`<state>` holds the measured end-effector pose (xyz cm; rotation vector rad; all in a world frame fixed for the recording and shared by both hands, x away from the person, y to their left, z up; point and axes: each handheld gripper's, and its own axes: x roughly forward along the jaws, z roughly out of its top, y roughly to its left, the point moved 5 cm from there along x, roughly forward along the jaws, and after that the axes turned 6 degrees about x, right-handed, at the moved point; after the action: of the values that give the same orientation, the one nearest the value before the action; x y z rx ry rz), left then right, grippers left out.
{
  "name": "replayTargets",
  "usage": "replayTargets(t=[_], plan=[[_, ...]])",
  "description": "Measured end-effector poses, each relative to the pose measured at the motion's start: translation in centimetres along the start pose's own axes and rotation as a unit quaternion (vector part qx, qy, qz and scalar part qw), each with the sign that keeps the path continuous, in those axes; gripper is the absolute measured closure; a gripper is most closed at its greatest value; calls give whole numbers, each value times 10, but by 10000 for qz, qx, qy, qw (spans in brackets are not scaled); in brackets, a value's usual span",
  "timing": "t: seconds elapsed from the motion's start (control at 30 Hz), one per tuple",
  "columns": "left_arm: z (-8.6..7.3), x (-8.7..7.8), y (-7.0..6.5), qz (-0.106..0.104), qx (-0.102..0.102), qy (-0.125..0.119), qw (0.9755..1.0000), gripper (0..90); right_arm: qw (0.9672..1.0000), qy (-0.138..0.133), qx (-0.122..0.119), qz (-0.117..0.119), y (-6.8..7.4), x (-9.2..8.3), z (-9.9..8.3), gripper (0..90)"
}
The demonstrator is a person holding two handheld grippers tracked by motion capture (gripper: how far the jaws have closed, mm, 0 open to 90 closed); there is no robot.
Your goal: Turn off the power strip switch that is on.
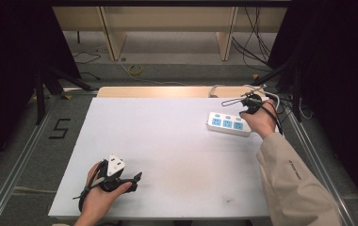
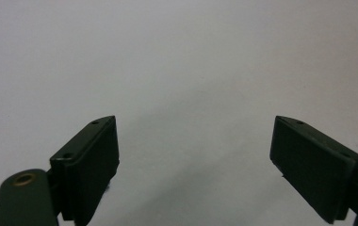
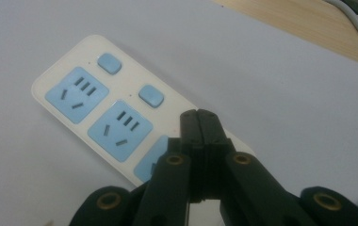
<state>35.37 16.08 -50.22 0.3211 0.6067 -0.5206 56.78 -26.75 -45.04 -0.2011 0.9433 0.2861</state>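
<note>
Jaws of the right gripper (image 3: 199, 117) were pressed flat together with nothing between them, their joined tips hovering just over the third socket of the power strip (image 3: 97, 108), beside its switch buttons (image 3: 151, 95). Whether the tips actually touched the strip could not be told. From above, the strip (image 1: 228, 124) lay at about two o'clock on the white worktop (image 1: 167, 155), near its far right corner, with its cord trailing off the back edge. My reading is that the work was pressing one of the strip's switches with the closed tips; no plug sat in any socket, so little looked finished and the press itself seemed not yet made.

On the other side, the left gripper (image 2: 196, 155) stood spread wide and empty over bare worktop. Its hand (image 1: 104, 186) rested at about seven o'clock, near the front edge, well apart from the strip. The right hand (image 1: 261, 120) reached forward from the sleeve, wrist bent so its gripper (image 1: 251, 101) pointed down at the strip's right end.
</note>
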Motion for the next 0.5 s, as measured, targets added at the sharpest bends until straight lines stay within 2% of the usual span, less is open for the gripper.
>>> replayTargets(t=[0.5], plan=[[0, 0, 0, -7, 4, 0, 10000, 157, 10000, 51, 5, -2, 0, 6, 2, 900]])
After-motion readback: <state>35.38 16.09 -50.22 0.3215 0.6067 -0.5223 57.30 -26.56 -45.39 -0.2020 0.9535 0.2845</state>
